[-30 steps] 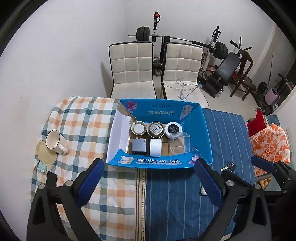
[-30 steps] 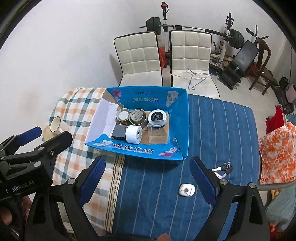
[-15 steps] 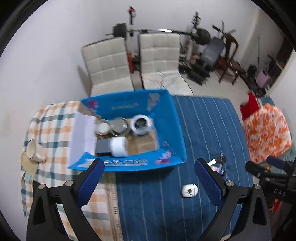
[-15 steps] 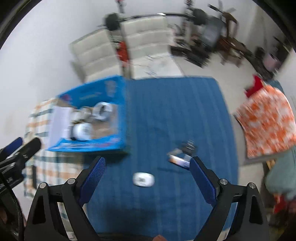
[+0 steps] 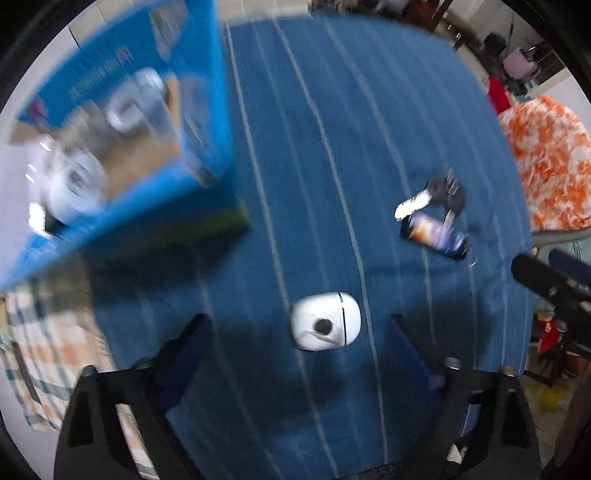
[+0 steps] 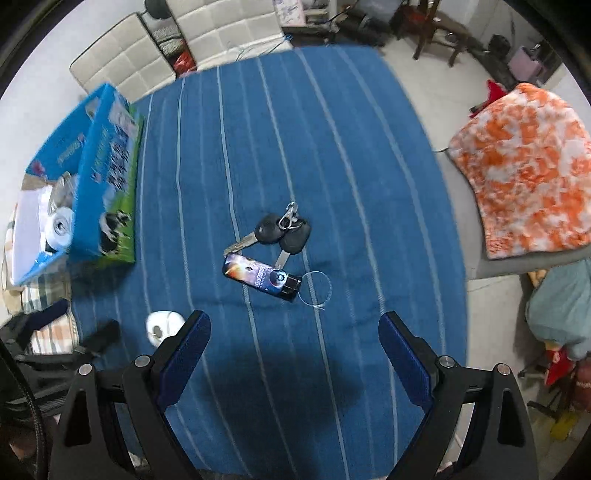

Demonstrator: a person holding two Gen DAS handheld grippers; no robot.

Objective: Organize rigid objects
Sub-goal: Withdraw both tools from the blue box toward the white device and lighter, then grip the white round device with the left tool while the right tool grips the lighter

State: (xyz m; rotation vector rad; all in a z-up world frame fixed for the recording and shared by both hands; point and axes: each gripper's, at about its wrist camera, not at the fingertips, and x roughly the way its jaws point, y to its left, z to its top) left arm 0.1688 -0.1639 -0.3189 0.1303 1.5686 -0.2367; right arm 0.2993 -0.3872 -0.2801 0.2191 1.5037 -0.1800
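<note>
Left wrist view — blurred: the left claw (image 5: 297,343) hangs spread wide, gripping nothing, over a small white oval case (image 5: 325,320) lying on the blue striped surface (image 5: 314,147) at lower centre. The blue box (image 5: 207,122) sits upper left, its contents indistinct. Right wrist view: the right claw (image 6: 293,339) is likewise spread and empty, with a bunch of keys (image 6: 282,230) touching a dark printed lighter (image 6: 261,277) at frame centre.

Home living room: quilted white chairs (image 6: 155,48), blue striped cloth (image 6: 332,147) over worktop, orange-white blanket (image 6: 524,166), wooden chair (image 6: 436,33), household clutter on floor behind.
</note>
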